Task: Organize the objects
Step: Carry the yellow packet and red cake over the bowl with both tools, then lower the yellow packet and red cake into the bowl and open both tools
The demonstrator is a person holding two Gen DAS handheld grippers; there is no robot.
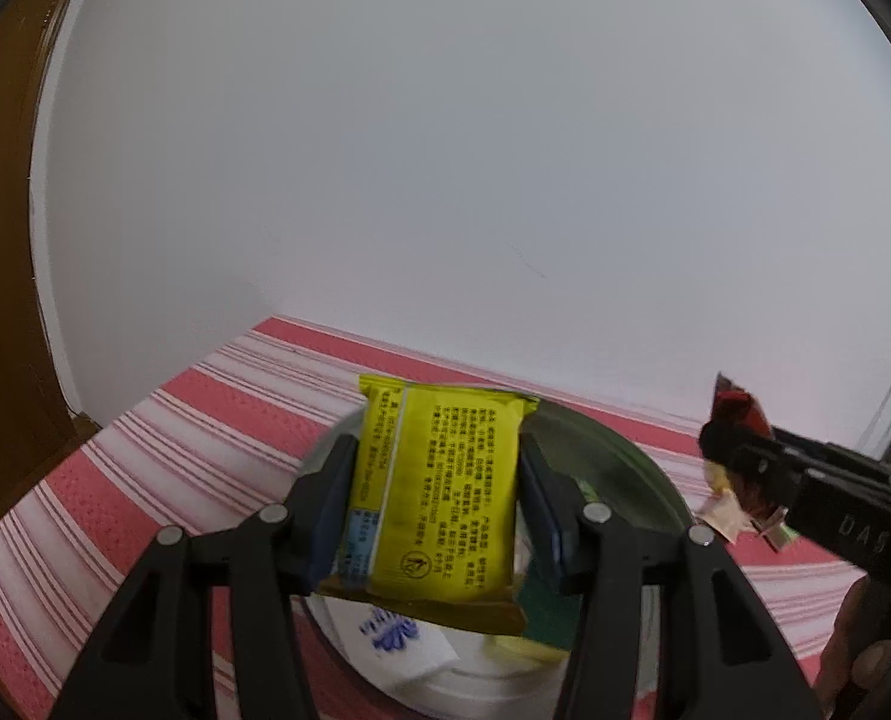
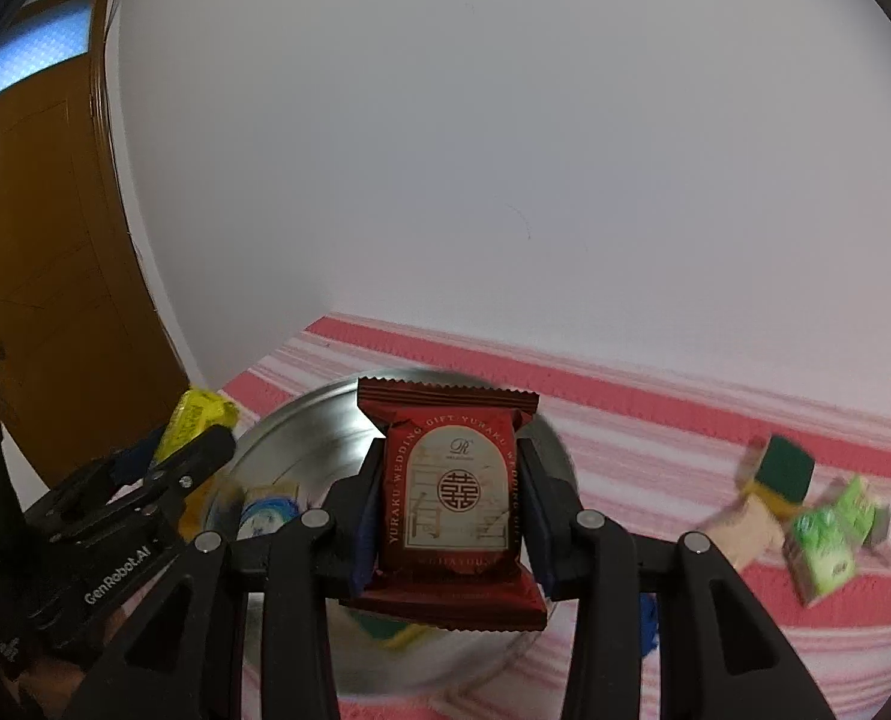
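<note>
Glossy foil packets pinched above a round metal tray (image 2: 301,438) on a red-and-white striped cloth (image 1: 217,414).
Left tool (image 1: 439,498) clamps a flat yellow packet (image 1: 439,492) upright between its blue pads; right tool (image 2: 451,510) clamps a crimp-edged dark red packet (image 2: 454,498) likewise. Both hang over the tray; loose small packets (image 2: 805,516) lie on the cloth beside it.

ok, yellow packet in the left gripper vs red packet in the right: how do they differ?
The yellow foil snack packet shows its back, dense black small print; the dark red foil snack packet shows its front, a cream arched label. Yellow looks taller and slightly tilted; red sits squarer. Both are clamped upright at their sides, above the round metal tray.
</note>
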